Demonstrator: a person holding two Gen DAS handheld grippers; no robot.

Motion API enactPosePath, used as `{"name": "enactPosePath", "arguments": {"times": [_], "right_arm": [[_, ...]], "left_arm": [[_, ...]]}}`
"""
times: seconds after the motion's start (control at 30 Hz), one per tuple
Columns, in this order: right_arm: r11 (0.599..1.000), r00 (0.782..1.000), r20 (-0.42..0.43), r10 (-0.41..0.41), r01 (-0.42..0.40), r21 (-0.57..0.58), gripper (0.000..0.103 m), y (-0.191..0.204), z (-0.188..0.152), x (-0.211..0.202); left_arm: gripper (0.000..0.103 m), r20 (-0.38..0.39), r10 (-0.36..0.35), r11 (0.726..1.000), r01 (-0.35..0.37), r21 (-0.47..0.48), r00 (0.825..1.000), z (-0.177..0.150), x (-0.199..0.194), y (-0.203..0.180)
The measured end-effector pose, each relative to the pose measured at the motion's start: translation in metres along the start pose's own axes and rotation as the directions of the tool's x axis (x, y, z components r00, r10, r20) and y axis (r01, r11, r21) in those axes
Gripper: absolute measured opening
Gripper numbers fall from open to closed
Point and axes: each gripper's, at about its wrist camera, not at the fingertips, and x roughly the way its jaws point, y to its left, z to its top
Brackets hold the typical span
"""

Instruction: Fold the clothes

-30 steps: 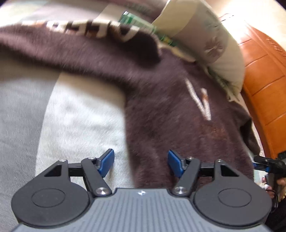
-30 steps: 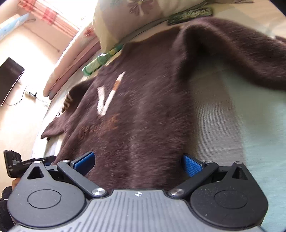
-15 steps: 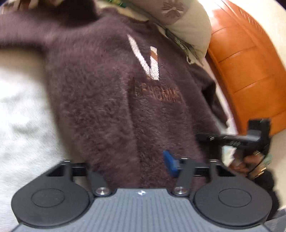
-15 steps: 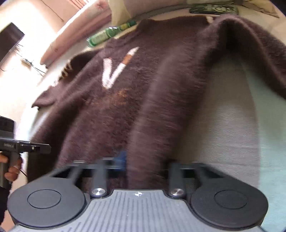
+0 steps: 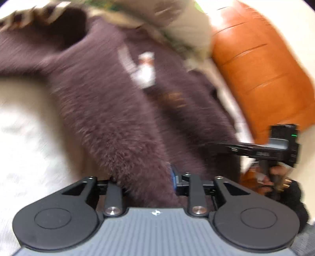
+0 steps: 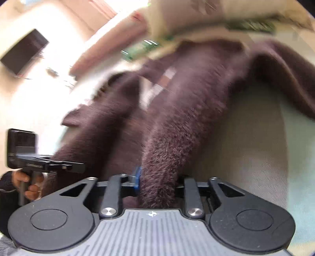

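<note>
Motion blur is smearing both wrist views, leaving the pale lettering on the sweater [image 5: 110, 102] unreadable and the green object near the pillow [image 6: 187, 17] impossible to identify. The brown, fuzzy sweater is lying spread on the bed [image 5: 23, 141], its hem bunched up toward both cameras. The left hand-held gripper [image 5: 146, 182] is clamping a fold of that hem; its left pad is buried in the pile and only a sliver of the blue right pad is showing. The right hand-held gripper [image 6: 157, 182] is likewise pinching a thick ridge of sweater, with one blue pad peeking out at the left and the other hidden by the fabric. Each lens is catching the opposite tool only in part: the left view is showing the right one from the side, gripped by a hand [image 5: 275, 177] in a dark sleeve, its fingertips cut off behind the cloth. That view alone is taking in the orange wooden headboard [image 5: 261, 65]. The right view alone is taking in a dark screen [image 6: 23, 52] on the wall and a sleeve draping off to the right.
</note>
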Motion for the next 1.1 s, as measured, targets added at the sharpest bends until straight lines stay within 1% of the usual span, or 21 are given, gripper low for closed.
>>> {"name": "enactPosePath", "arguments": {"times": [0.03, 0.1, 0.13, 0.17, 0.2, 0.23, 0.27, 0.3, 0.43, 0.53, 0.57, 0.63, 0.67, 0.7, 0.77, 0.83, 0.87, 0.93, 1.0, 1.03, 1.1], "right_arm": [[0.999, 0.999, -0.02, -0.044, 0.044, 0.007, 0.038, -0.004, -0.004, 0.002], [0.992, 0.991, -0.045, -0.125, 0.126, -0.002, 0.04, -0.011, -0.013, 0.0], [0.99, 0.989, -0.045, -0.142, 0.142, -0.007, 0.048, -0.012, -0.019, -0.004], [0.987, 0.987, -0.044, -0.158, 0.157, -0.011, 0.055, -0.013, -0.024, -0.008], [0.984, 0.983, -0.036, -0.179, 0.179, -0.01, 0.057, -0.015, -0.03, -0.016], [0.979, 0.979, -0.027, -0.202, 0.202, -0.008, 0.061, -0.018, -0.035, -0.024], [0.977, 0.977, -0.018, -0.215, 0.215, -0.004, 0.066, -0.019, -0.037, -0.031], [0.975, 0.975, -0.008, -0.224, 0.224, 0.01, 0.068, -0.023, -0.039, -0.04], [0.969, 0.968, 0.047, -0.245, 0.243, 0.044, 0.071, -0.029, -0.04, -0.068], [0.975, 0.97, 0.104, -0.219, 0.213, 0.068, 0.071, -0.029, -0.023, -0.072], [0.978, 0.971, 0.124, -0.202, 0.194, 0.071, 0.071, -0.029, -0.018, -0.072], [0.983, 0.974, 0.146, -0.174, 0.164, 0.079, 0.071, -0.027, 0.006, -0.062], [0.985, 0.975, 0.156, -0.161, 0.149, 0.083, 0.071, -0.025, 0.017, -0.056], [0.987, 0.975, 0.167, -0.147, 0.134, 0.086, 0.072, -0.024, 0.029, -0.051], [0.99, 0.975, 0.188, -0.12, 0.104, 0.092, 0.076, -0.022, 0.053, -0.04], [0.992, 0.973, 0.209, -0.093, 0.074, 0.098, 0.078, -0.02, 0.077, -0.029], [0.992, 0.975, 0.203, -0.093, 0.072, 0.106, 0.078, -0.021, 0.088, -0.019], [0.988, 0.977, 0.181, -0.114, 0.093, 0.123, 0.078, -0.029, 0.104, 0.004], [0.982, 0.977, 0.155, -0.147, 0.126, 0.142, 0.078, -0.04, 0.113, 0.023], [0.976, 0.972, 0.149, -0.183, 0.162, 0.142, 0.077, -0.047, 0.116, 0.029], [0.961, 0.957, 0.137, -0.256, 0.238, 0.139, 0.074, -0.062, 0.121, 0.039]], "left_arm": [[0.032, -0.007, 0.029, 1.0, -0.029, 0.0, 1.0, -0.003, -0.002, 0.002], [0.044, -0.022, 0.086, 0.996, -0.086, 0.0, 0.996, -0.01, -0.005, 0.006], [0.047, -0.028, 0.115, 0.993, -0.115, 0.0, 0.993, -0.013, -0.007, 0.009], [0.052, -0.012, 0.139, 0.99, -0.139, -0.007, 0.99, -0.016, -0.018, 0.013], [0.054, 0.0, 0.17, 0.985, -0.17, -0.02, 0.985, -0.017, -0.031, 0.018], [0.055, 0.014, 0.207, 0.978, -0.206, -0.034, 0.978, -0.015, -0.042, 0.02], [0.055, 0.038, 0.212, 0.977, -0.21, -0.036, 0.977, -0.011, -0.048, 0.021], [0.056, 0.061, 0.216, 0.976, -0.214, -0.038, 0.974, -0.007, -0.054, 0.022], [0.059, 0.154, 0.234, 0.972, -0.229, -0.048, 0.96, 0.009, -0.079, 0.025], [0.064, 0.221, 0.245, 0.97, -0.238, -0.056, 0.944, 0.021, -0.096, 0.028], [0.064, 0.225, 0.221, 0.975, -0.218, -0.036, 0.949, 0.031, -0.086, 0.024], [0.065, 0.232, 0.172, 0.984, -0.178, 0.004, 0.957, 0.051, -0.067, 0.017], [0.065, 0.231, 0.162, 0.986, -0.168, 0.008, 0.96, 0.062, -0.056, 0.016], [0.065, 0.226, 0.157, 0.987, -0.162, 0.003, 0.961, 0.074, -0.045, 0.017], [0.065, 0.199, 0.15, 0.989, -0.147, -0.028, 0.969, 0.097, -0.016, 0.022], [0.065, 0.145, 0.12, 0.991, -0.11, -0.079, 0.982, 0.115, 0.006, 0.032], [0.066, 0.116, 0.104, 0.991, -0.093, -0.095, 0.988, 0.12, 0.015, 0.035], [0.067, 0.057, 0.105, 0.989, -0.098, -0.112, 0.993, 0.129, 0.033, 0.043], [0.067, 0.046, 0.155, 0.982, -0.149, -0.117, 0.987, 0.132, 0.041, 0.051], [0.068, 0.041, 0.18, 0.978, -0.174, -0.119, 0.983, 0.134, 0.045, 0.055], [0.068, 0.058, 0.208, 0.974, -0.201, -0.103, 0.976, 0.136, 0.044, 0.061]]}}
